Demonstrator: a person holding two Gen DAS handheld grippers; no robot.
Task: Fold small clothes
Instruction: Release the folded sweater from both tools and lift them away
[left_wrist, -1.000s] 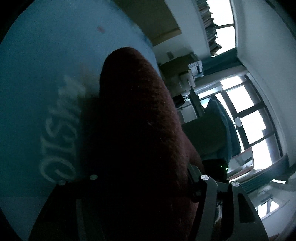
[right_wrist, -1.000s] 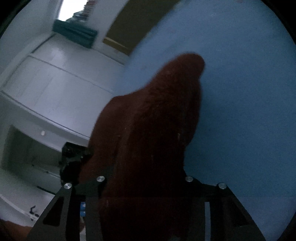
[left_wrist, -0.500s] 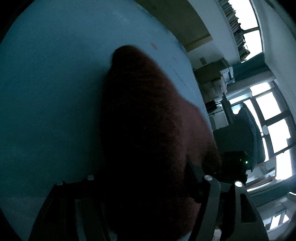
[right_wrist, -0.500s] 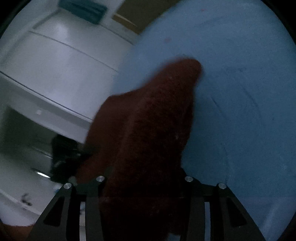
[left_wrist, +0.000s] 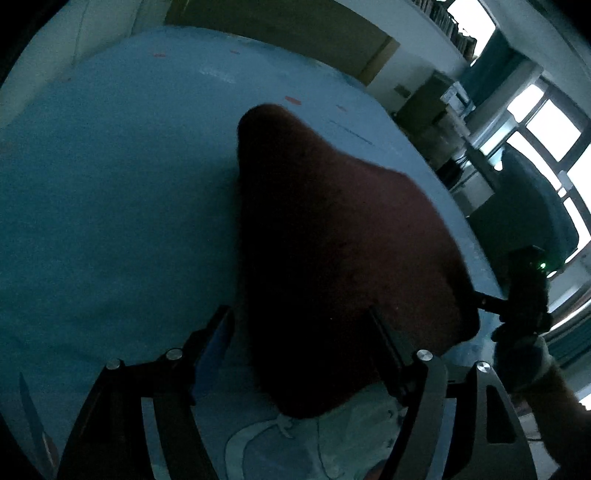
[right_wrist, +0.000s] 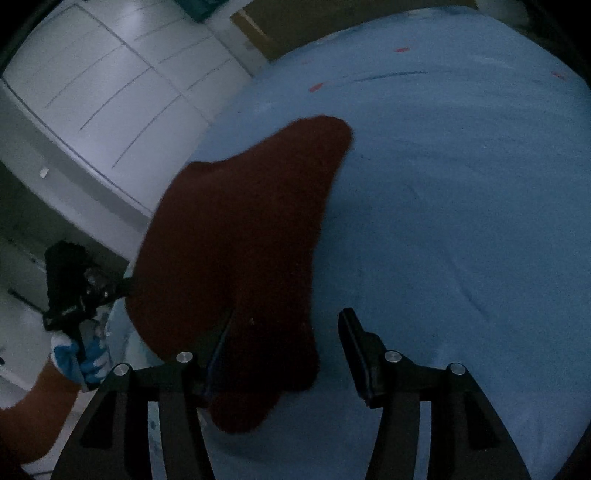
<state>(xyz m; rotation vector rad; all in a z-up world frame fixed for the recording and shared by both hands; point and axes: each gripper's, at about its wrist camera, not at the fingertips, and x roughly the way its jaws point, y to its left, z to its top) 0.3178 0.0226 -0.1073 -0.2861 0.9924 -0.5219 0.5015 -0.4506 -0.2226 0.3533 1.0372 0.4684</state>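
Left gripper (left_wrist: 299, 332): jaws spread wide, nothing pinched; garment edge lying loose between them. A second ago and half a second ago, jaws closed on the cloth. Released within the last half second.

Right gripper (right_wrist: 288, 332): jaws likewise parted, near corner of the cloth draped over the left finger (right_wrist: 218, 339), not clamped. Same change: closed on the fabric half a second ago, open now.

Dark red garment (left_wrist: 332, 229), fuzzy knit by the look, now lying on the blue table cover (left_wrist: 110, 184) near its front edge, far tip pointing away across the cloth. Earlier hanging lifted from both grippers; now settled, shape broader and flatter. Exact layering not readable, too dark.

Seen across from the right wrist view: left hand (right_wrist: 79, 354) in a blue-and-white glove, holding its gripper just beside the garment.

Judged: one fold carried over and set down, both sides let go together. Fold probably laid; flatness unconfirmed. Next likely a retreat and regrasp at another edge. Risk: the draped corner dragging back with the right finger on withdrawal.
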